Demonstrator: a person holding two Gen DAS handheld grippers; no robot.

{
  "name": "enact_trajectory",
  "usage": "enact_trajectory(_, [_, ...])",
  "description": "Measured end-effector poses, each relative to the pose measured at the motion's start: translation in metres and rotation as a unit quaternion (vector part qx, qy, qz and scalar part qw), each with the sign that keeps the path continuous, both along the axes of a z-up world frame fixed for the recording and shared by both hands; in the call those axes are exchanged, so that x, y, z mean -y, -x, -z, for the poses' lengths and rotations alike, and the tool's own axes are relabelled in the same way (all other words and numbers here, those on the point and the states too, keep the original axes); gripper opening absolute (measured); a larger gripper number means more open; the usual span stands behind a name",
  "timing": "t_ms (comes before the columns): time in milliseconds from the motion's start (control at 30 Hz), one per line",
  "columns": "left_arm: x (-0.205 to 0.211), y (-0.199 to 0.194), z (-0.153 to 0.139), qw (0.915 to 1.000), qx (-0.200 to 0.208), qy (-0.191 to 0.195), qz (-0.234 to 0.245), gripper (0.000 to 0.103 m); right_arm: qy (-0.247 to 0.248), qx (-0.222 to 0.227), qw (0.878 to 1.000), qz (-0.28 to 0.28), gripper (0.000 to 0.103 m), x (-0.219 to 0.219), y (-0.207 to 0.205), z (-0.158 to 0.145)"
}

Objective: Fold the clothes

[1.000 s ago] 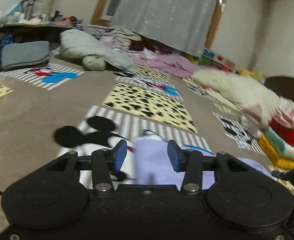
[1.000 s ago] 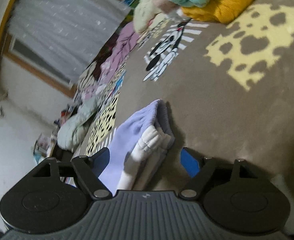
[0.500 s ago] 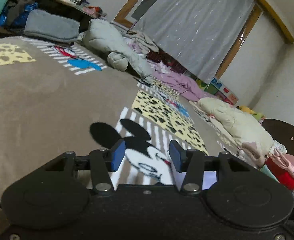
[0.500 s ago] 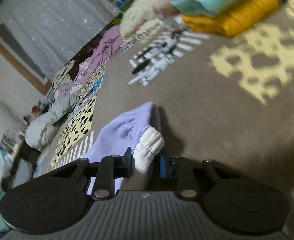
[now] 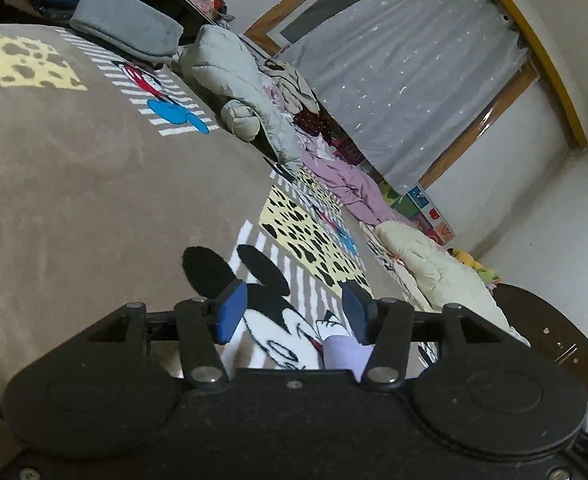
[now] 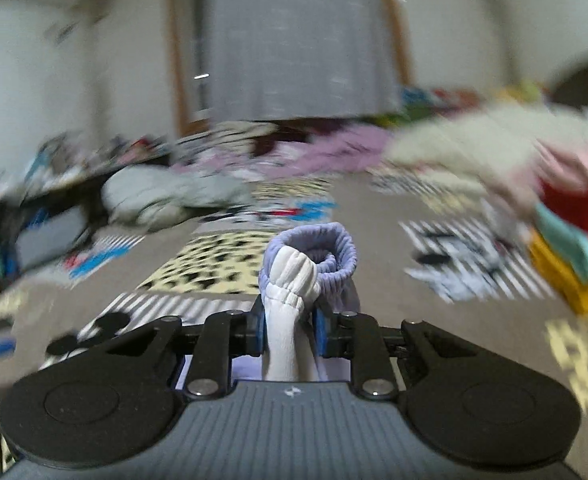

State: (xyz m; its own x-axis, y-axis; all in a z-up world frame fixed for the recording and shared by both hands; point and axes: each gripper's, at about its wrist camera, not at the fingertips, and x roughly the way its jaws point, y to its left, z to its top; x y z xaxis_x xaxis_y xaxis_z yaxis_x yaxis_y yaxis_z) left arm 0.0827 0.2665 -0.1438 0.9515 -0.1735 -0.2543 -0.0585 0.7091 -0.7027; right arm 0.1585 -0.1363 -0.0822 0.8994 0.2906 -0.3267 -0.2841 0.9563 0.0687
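Note:
A lavender garment with white ribbed cuffs (image 6: 310,256) is bunched up and lifted off the carpet, with my right gripper (image 6: 288,330) shut on its white part. The right wrist view is blurred by motion. In the left wrist view, a corner of the same lavender garment (image 5: 340,350) shows low down, next to the right finger. My left gripper (image 5: 292,308) hovers over the Mickey Mouse print on the brown carpet (image 5: 74,200). Its jaws are opening, and the pads do not press on the cloth.
Loose clothes line the far edge of the carpet: a grey-green padded jacket (image 5: 230,76), pink clothes (image 5: 342,184) and a cream fleece (image 5: 426,264). A stack of folded clothes (image 6: 574,240) lies at the right. A dark round table (image 5: 554,332) stands beside it.
My right gripper shut on the white cuff, rolled level and lifted the garment off the carpet. The left gripper rolled and slid left off the garment, with its jaws a little wider.

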Motion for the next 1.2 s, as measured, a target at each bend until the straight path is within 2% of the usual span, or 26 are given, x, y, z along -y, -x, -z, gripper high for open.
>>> enact_trajectory(100, [0.002, 0.001, 0.000, 1.0000, 0.001, -0.003, 0.007, 0.052, 0.079, 0.024, 0.996, -0.044, 0.024, -0.048, 0.005, 0.000])
enact_trajectory(200, [0.005, 0.000, 0.000, 0.9998, 0.000, -0.008, 0.018, 0.053, 0.149, 0.044, 0.984, -0.082, 0.024, -0.090, 0.013, 0.005])
enact_trajectory(267, [0.009, -0.002, 0.000, 0.9995, -0.002, -0.013, 0.027, 0.054, 0.193, 0.056, 0.974, -0.106, 0.024, -0.118, 0.020, 0.011])
enact_trajectory(333, [0.015, -0.005, -0.001, 0.9990, -0.003, -0.019, 0.040, 0.054, 0.241, 0.045, 0.960, -0.132, 0.029, -0.145, 0.022, 0.025])
enact_trajectory(400, [0.021, -0.008, -0.002, 0.9982, -0.001, -0.023, 0.055, 0.054, 0.265, 0.036, 0.947, -0.176, 0.032, -0.163, 0.034, 0.035])
enact_trajectory(467, [0.029, -0.011, -0.003, 0.9968, 0.003, -0.030, 0.074, 0.054, 0.267, 0.039, 0.939, -0.211, 0.044, -0.168, 0.052, 0.039])
enact_trajectory(533, [0.040, -0.014, -0.004, 0.9950, 0.006, -0.039, 0.091, 0.054, 0.247, 0.043, 0.940, -0.230, 0.057, -0.162, 0.069, 0.034])
enact_trajectory(633, [0.057, -0.017, -0.011, 0.9919, 0.018, -0.065, 0.108, 0.054, 0.220, 0.043, 0.946, -0.234, 0.058, -0.140, 0.089, 0.020])
enact_trajectory(767, [0.079, -0.023, -0.023, 0.9812, 0.024, -0.090, 0.169, 0.053, 0.180, 0.033, 0.963, -0.196, 0.055, -0.098, 0.086, 0.010])
enact_trajectory(833, [0.089, -0.032, -0.020, 0.9772, 0.007, -0.089, 0.193, 0.053, 0.180, 0.021, 0.966, -0.184, 0.045, -0.089, 0.074, 0.011])
enact_trajectory(900, [0.104, -0.045, -0.012, 0.9733, -0.035, -0.118, 0.194, 0.050, 0.177, 0.006, 0.966, -0.188, 0.045, -0.083, 0.062, 0.018])
enact_trajectory(933, [0.112, -0.051, -0.007, 0.9693, -0.055, -0.142, 0.193, 0.041, 0.173, -0.004, 0.965, -0.198, 0.044, -0.084, 0.057, 0.023])
enact_trajectory(967, [0.121, -0.058, -0.002, 0.9644, -0.075, -0.165, 0.192, 0.023, 0.175, -0.013, 0.963, -0.206, 0.040, -0.087, 0.055, 0.028])
enact_trajectory(1000, [0.126, -0.058, -0.004, 0.9630, -0.065, -0.181, 0.189, 0.015, 0.181, -0.024, 0.960, -0.213, 0.036, -0.090, 0.053, 0.034])
enact_trajectory(1033, [0.131, -0.057, -0.007, 0.9618, -0.049, -0.196, 0.185, 0.012, 0.182, -0.033, 0.958, -0.219, 0.025, -0.094, 0.051, 0.039])
enact_trajectory(1067, [0.131, -0.053, -0.015, 0.9654, -0.016, -0.194, 0.173, 0.011, 0.180, -0.034, 0.958, -0.222, 0.017, -0.096, 0.052, 0.041])
enact_trajectory(1133, [0.123, -0.047, -0.024, 0.9701, 0.022, -0.169, 0.173, 0.010, 0.176, -0.026, 0.957, -0.231, 0.010, -0.101, 0.060, 0.037])
enact_trajectory(1167, [0.118, -0.045, -0.029, 0.9716, 0.040, -0.156, 0.174, 0.010, 0.175, -0.015, 0.956, -0.237, 0.009, -0.102, 0.065, 0.035])
enact_trajectory(1200, [0.116, -0.050, -0.020, 0.9710, 0.006, -0.159, 0.178, 0.010, 0.176, -0.002, 0.954, -0.244, 0.009, -0.103, 0.071, 0.032])
